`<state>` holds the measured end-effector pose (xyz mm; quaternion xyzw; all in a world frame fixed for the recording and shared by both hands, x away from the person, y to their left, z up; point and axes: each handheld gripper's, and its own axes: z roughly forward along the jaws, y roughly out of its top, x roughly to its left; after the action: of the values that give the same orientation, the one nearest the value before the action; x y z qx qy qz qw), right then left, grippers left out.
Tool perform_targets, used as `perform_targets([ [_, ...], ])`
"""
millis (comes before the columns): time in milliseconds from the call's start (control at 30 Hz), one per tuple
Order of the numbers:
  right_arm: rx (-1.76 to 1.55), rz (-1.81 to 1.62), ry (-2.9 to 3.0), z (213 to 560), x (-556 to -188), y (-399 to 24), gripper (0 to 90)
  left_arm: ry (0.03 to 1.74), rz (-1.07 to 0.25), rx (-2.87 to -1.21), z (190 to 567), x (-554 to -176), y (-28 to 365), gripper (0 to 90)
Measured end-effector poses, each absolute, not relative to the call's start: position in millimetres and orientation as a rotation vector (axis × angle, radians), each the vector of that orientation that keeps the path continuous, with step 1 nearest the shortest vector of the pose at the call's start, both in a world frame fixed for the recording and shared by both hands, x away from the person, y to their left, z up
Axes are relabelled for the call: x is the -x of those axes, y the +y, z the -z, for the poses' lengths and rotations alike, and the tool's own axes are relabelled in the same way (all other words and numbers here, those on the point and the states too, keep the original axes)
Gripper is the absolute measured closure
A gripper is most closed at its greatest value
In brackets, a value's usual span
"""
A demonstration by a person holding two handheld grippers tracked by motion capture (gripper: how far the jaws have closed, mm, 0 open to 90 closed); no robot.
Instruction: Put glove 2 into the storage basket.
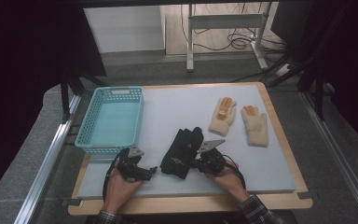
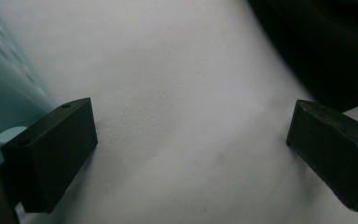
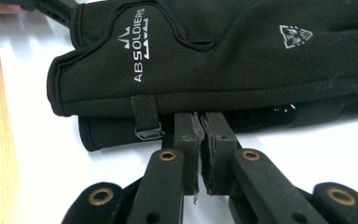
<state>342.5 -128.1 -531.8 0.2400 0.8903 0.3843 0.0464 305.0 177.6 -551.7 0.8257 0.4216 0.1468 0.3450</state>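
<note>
Two claws work low at the near edge of the counter [image 1: 168, 105]. Farthest left sits a turquoise basket [image 1: 111, 120], its near rim just beyond the left claw [image 1: 153, 170], whose jaws are spread wide over bare white surface with nothing between them; the left gripper view shows the basket wall beside one jaw. Next comes a pair of black gloves [image 1: 182, 148], stacked one on the other near the counter's middle front. The right claw [image 3: 199, 135] has its jaws pressed together, tips at the gloves' edge where the two layers meet; whether fabric is pinched, I cannot tell. Farther right and back lie two cream gloves [image 1: 238, 120], side by side, well apart from the black pair.
</note>
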Motion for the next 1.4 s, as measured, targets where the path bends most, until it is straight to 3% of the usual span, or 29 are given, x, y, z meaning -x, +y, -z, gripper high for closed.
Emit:
perform_targets([
  [733, -0.691, -1.152, 2.688, 530, -353, -92, 82.5, 1.095, -0.379, -2.145, 552, -305, 178, 1.8],
  [1100, -0.741, -1.150, 2.617, 519, -347, -133, 71.9, 1.094, -0.379, -2.146, 552, -305, 178, 1.7],
  [1400, -0.841, -1.141, 2.524, 513, -345, -176, 54.5, 1.097, -0.379, -2.148, 551, -304, 178, 2.0],
])
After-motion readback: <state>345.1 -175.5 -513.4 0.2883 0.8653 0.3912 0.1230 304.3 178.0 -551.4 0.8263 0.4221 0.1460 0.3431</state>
